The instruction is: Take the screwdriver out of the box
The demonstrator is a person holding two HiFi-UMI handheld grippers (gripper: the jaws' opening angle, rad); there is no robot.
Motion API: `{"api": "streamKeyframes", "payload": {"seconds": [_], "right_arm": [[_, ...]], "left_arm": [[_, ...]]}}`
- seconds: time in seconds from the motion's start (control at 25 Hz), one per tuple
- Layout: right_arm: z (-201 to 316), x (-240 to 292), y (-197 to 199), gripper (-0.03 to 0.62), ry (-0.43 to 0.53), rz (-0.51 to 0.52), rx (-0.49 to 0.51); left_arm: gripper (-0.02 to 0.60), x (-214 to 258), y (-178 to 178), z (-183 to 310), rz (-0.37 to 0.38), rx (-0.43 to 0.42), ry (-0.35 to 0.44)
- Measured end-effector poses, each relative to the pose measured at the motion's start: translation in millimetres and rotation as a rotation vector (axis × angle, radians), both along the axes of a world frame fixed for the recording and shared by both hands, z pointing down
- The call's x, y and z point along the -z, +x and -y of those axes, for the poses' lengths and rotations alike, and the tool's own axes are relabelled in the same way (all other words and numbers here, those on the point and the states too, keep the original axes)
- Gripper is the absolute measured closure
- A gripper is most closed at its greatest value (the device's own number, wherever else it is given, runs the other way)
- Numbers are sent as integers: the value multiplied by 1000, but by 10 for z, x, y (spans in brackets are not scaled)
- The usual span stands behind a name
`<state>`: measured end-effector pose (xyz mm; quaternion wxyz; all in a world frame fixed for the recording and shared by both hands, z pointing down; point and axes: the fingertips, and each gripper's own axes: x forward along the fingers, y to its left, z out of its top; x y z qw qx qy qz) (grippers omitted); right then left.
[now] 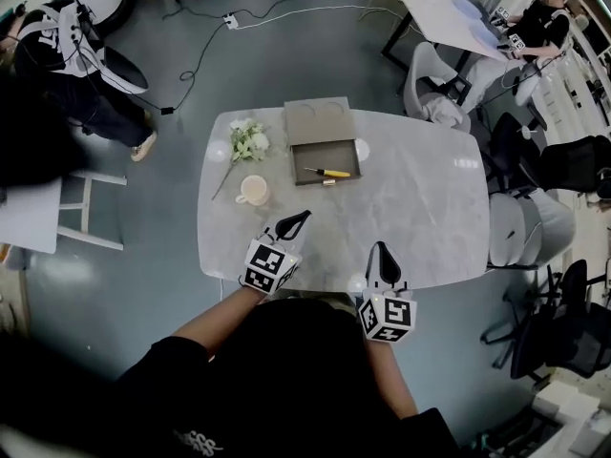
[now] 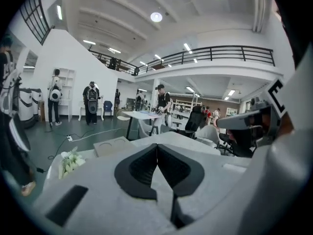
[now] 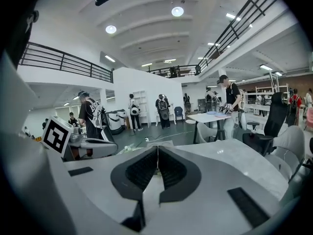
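flowers [image 1: 249, 141] and cup [image 1: 253, 191] are sitting on the left of the table [image 1: 430, 208] | left gripper [image 1: 302, 218] is hovering over the near side, jaws pressing together on nothing | screwdriver [image 1: 330, 173] is lying inside the open box [image 1: 315, 156], beyond both grippers | right gripper [image 1: 382, 249] is hovering at the near edge, jaws pressing together, empty

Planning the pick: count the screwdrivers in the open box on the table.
1. The yellow-handled screwdriver lies in the open box at the far edge of the table. The head view shows no others there.
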<state>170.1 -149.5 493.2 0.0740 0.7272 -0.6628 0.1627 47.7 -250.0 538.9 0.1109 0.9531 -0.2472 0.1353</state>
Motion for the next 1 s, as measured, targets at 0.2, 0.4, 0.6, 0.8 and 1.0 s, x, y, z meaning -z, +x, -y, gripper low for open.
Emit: {"api": "streamKeyframes", "payload": {"seconds": [0.2,0.4,0.6,0.8,1.0], "right_arm": [[456,-137,310,582,-22,36,22],[742,-350,545,582,-57,84,15],[902,-614,788,582,-104,121,1],[986,-785,1048,582,-133,145,-16],[1080,-918,1382,582,-146,147,-70]], "left_arm": [[565,-577,433,510,142,-91,-125],[563,-1006,663,1042,276,-136,-102],[563,-1480,1004,1401,384,-272,-72],[561,-1805,1270,1688,425,-379,-109],[468,-2248,1424,1759,514,-504,-137]]}}
